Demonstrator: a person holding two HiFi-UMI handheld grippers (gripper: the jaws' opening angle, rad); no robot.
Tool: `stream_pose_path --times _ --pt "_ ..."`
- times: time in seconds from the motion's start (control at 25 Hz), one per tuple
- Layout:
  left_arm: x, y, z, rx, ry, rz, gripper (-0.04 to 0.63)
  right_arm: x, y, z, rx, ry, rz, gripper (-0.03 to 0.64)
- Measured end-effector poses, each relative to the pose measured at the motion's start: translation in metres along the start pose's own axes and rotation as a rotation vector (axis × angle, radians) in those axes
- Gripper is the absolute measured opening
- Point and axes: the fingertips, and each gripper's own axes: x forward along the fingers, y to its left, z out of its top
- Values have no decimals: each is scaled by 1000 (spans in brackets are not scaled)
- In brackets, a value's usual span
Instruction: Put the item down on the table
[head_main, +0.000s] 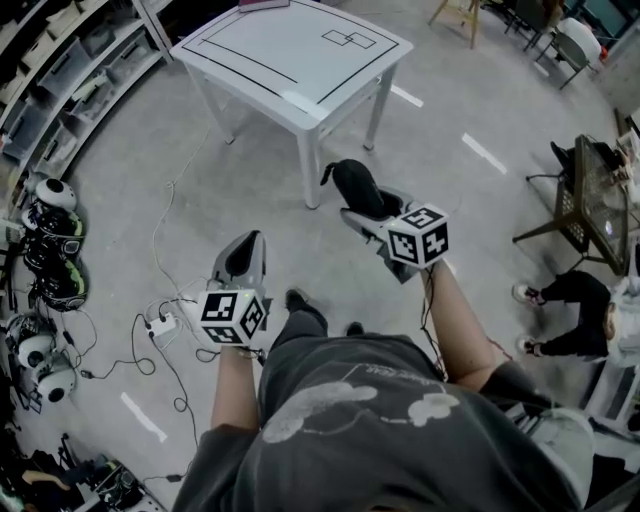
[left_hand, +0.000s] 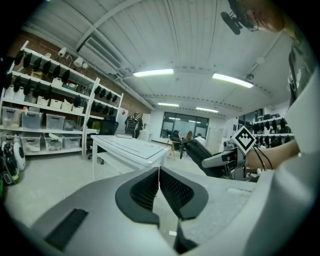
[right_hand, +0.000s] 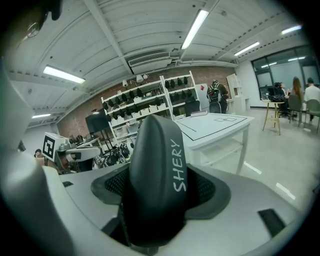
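A black rounded case (right_hand: 157, 170) with white lettering stands upright between the pads of my right gripper (right_hand: 160, 187), which is shut on it. From the head view, the case (head_main: 350, 178) sticks out ahead of that gripper (head_main: 358, 200), held in the air over the floor, short of the white table (head_main: 300, 50). The table top (right_hand: 215, 122) carries black outline marks and lies ahead and to the right. My left gripper (head_main: 248, 245) hangs lower left, its pads (left_hand: 150, 187) shut together on nothing. The left gripper view shows the table (left_hand: 131, 147) ahead and the case (left_hand: 200, 154) at right.
Shelving with bins and helmets (head_main: 50, 215) runs along the left wall. Cables and a power strip (head_main: 160, 325) lie on the floor by my left side. A wire-frame table (head_main: 590, 205) and a seated person's legs (head_main: 560, 300) are at the right. Chairs (head_main: 565, 45) stand at the far right.
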Motion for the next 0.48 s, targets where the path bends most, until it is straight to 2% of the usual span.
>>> stream_pose_path --times 0.24,0.48 --pt "24 74 35 5 -15 -30 6 56 -8 51 6 -18 -65 327" --pt "43 120 48 -13 -7 -87 6 88 -22 78 26 -22 -160 327"
